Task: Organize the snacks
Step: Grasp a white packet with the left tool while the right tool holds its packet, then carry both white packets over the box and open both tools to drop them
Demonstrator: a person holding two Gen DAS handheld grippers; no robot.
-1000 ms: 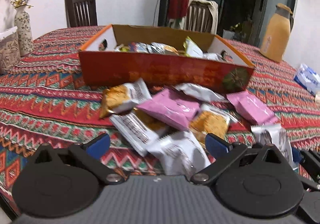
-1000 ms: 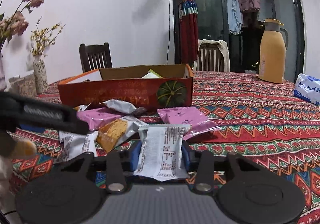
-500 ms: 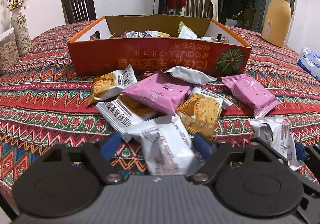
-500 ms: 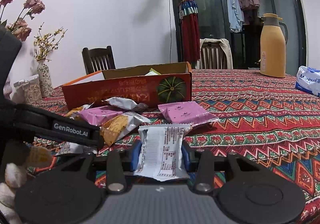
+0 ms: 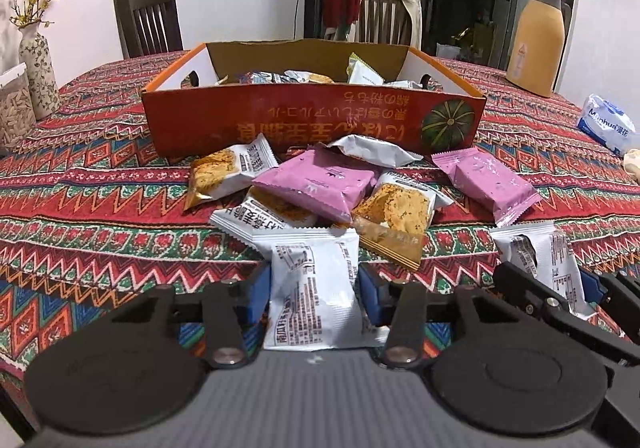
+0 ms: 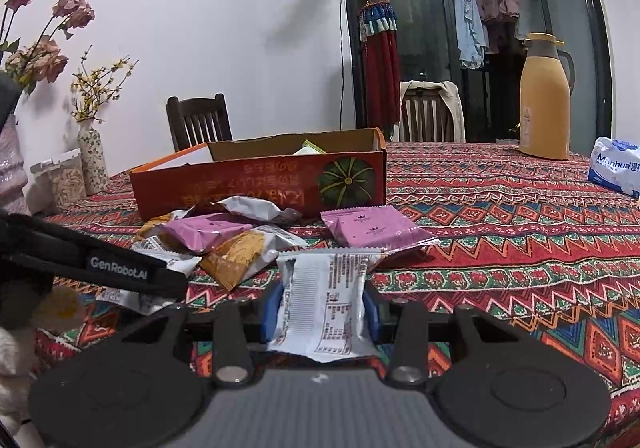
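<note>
An orange cardboard box [image 5: 312,116] with several snacks inside stands mid-table. In front of it lies a pile of packets, among them two pink ones [image 5: 316,184] [image 5: 484,180] and orange biscuit ones [image 5: 394,208]. My left gripper [image 5: 314,284] is at the pile's near edge; its jaws are closing and the blue pads touch both sides of a white snack packet [image 5: 314,296]. My right gripper [image 6: 322,308] is shut on another white packet [image 6: 324,288], just right of the pile and level with the left one. The box [image 6: 256,184] sits beyond it.
A patterned cloth [image 5: 80,208] covers the table. A tan thermos [image 5: 536,40] and a tissue pack [image 5: 606,124] stand at the far right. A vase [image 5: 34,72] and a jar [image 5: 12,108] are at the far left. Two chairs stand behind the table.
The left gripper's jaws came together from wide apart onto the white packet at the pile's near edge. The right gripper kept still with its packet.
</note>
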